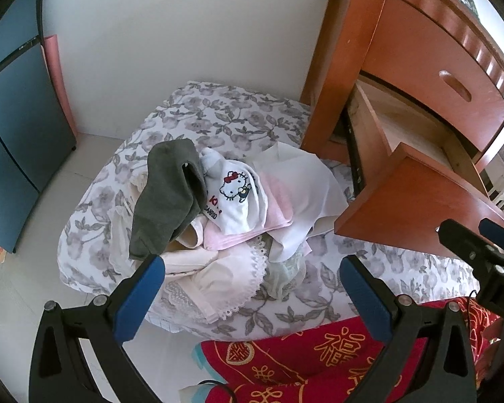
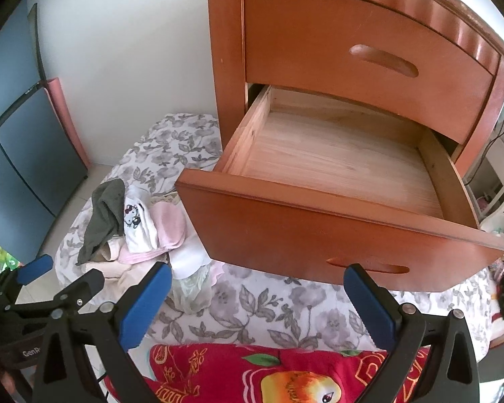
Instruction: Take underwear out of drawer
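Mixed white, pink and grey underwear lies heaped on the floral bedsheet beside the bare pulled-out wooden drawer, both the left hand-held gripper and the right hand-held gripper spread wide, holding nothing.

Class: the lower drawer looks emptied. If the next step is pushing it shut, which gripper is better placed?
Probably the right gripper: open, facing the open drawer front. The left gripper faces the underwear pile.

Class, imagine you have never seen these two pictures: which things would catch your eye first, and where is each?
The pulled-out lower drawer of the orange-brown nightstand shows only bare wood inside. Left of it, a heap of underwear lies on the floral bedding, a white Hello Kitty piece and a dark grey one on top. Both tools, left and right, hang open.
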A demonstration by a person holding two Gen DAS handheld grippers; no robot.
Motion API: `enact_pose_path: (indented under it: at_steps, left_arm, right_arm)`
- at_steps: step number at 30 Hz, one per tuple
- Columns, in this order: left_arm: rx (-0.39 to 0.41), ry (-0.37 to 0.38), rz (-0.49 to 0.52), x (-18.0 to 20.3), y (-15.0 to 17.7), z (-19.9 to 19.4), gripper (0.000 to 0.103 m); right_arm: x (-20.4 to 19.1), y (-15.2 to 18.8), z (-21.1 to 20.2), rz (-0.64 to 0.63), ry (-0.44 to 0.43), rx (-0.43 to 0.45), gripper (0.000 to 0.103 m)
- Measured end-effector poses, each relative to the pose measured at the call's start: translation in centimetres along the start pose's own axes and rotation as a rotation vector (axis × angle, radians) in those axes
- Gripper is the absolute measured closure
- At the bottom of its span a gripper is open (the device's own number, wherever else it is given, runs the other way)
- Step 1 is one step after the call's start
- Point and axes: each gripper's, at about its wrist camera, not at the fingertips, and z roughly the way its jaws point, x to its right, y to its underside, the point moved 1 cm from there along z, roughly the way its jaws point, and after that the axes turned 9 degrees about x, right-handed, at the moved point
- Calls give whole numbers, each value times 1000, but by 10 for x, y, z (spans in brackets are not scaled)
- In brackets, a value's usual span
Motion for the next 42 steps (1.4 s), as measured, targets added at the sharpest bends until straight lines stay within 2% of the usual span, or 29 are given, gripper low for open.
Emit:
enact_pose_path:
  at_steps: [12, 42]
  left_arm:
    - [-2, -10, 8, 0, -4, 7, 0]
    - [-11, 24, 24, 10, -5, 15, 0]
  right_arm:
    - [-1, -3, 13, 3, 1, -10, 0]
    - [6, -2, 20, 39, 20, -22, 0]
